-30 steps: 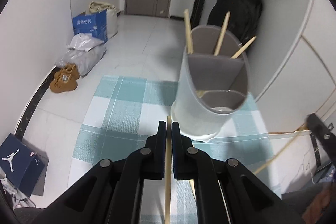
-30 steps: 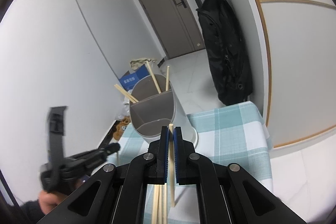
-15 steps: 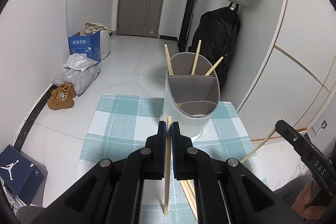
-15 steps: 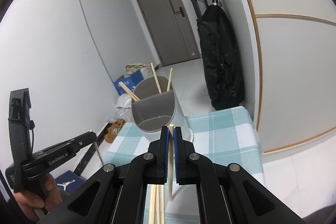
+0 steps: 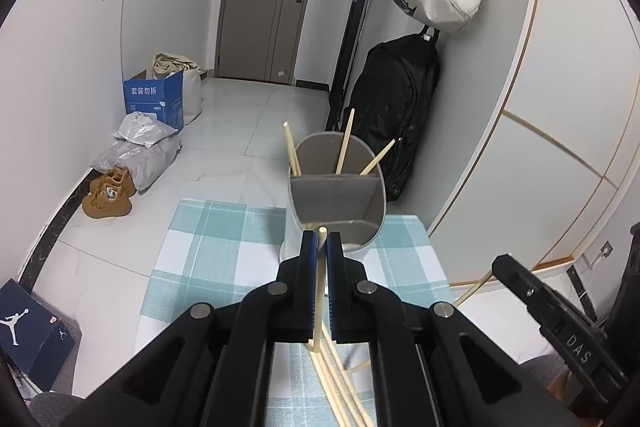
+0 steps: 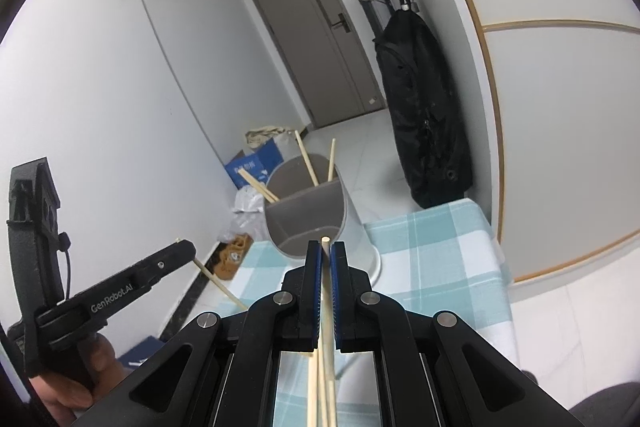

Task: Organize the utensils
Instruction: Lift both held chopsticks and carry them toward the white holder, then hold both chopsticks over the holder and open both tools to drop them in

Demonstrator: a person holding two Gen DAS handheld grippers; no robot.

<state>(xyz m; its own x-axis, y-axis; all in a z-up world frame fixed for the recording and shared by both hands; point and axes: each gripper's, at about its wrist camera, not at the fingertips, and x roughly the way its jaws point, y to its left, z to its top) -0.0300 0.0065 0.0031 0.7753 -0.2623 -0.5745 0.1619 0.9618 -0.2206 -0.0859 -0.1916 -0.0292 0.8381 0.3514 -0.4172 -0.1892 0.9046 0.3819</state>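
Centrally, a teal-and-white checked tablecloth [image 5: 224, 251] carries a grey oval divided utensil holder [image 5: 334, 195] at its far edge. Near it, the left gripper [image 5: 320, 241] and right gripper [image 6: 326, 251] each clench one pale wooden chopstick [image 5: 319, 287].

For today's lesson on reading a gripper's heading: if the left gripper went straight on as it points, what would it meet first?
Probably the grey utensil holder, at its near rim: it stands directly beyond the left gripper and its clamped chopstick. Depth is uncertain.

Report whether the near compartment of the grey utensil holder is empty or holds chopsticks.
Cannot tell: the near compartment is mostly hidden by the left gripper. The far compartment holds three chopsticks.
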